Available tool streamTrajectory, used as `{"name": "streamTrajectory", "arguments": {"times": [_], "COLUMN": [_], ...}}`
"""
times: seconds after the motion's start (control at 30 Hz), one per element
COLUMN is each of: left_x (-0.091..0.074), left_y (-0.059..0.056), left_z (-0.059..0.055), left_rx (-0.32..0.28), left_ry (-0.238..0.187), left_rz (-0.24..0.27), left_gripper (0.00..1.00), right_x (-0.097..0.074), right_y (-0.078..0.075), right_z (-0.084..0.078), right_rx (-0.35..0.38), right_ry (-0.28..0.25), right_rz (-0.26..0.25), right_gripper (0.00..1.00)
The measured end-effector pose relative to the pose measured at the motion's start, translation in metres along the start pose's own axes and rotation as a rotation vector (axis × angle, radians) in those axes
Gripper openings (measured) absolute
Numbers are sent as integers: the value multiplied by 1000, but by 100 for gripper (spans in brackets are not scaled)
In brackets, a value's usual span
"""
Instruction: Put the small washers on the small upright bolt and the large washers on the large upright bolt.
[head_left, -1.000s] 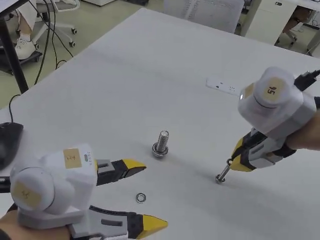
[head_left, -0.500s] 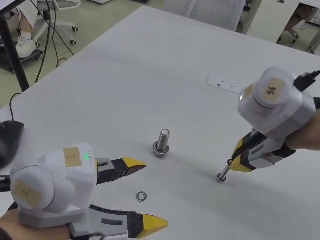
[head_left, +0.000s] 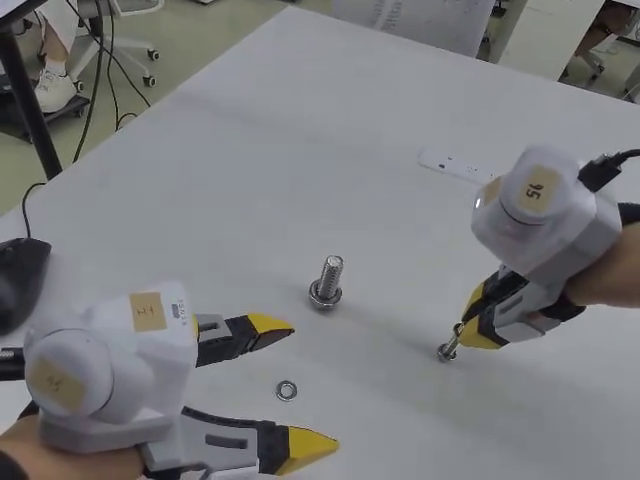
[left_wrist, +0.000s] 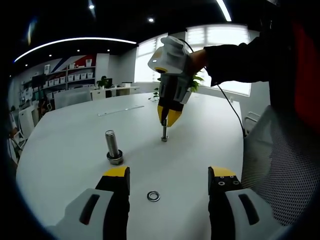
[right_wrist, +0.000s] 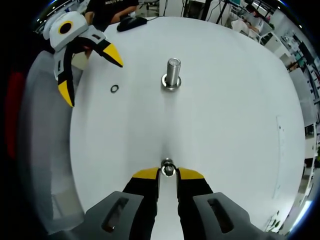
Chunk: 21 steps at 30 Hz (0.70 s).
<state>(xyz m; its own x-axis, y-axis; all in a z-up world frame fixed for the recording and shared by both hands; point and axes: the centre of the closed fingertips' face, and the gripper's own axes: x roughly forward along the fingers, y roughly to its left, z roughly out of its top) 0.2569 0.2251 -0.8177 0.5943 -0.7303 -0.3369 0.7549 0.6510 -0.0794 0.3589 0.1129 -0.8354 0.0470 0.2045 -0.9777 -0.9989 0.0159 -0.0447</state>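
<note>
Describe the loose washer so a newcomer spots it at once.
On the wide white table, find the left yellow-tipped claw, jaws spread open. The small flat silver ring washer lies on the tabletop between those jaws. Unlike the thick upright silver bolt beyond it and the thin bolt gripped by the right claw, it lies flat and alone.

We're in an office-type space: rolling chair, shelves of bins, strip lights, a big white worktop.
</note>
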Motion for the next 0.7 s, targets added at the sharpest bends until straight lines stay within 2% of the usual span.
{"name": "streamTrajectory", "arguments": {"times": [0.47,0.7], "left_x": [0,-1], "left_y": [0,0], "left_z": [-5,-7], "left_rx": [-7,-10], "left_ry": [11,17], "left_rz": [2,6], "left_gripper": [62,62], "right_x": [23,28], "right_y": [2,5], "right_z": [-4,-4], "right_rx": [7,10], "right_ry": [8,8], "right_rz": [21,28], "right_gripper": [15,15]}}
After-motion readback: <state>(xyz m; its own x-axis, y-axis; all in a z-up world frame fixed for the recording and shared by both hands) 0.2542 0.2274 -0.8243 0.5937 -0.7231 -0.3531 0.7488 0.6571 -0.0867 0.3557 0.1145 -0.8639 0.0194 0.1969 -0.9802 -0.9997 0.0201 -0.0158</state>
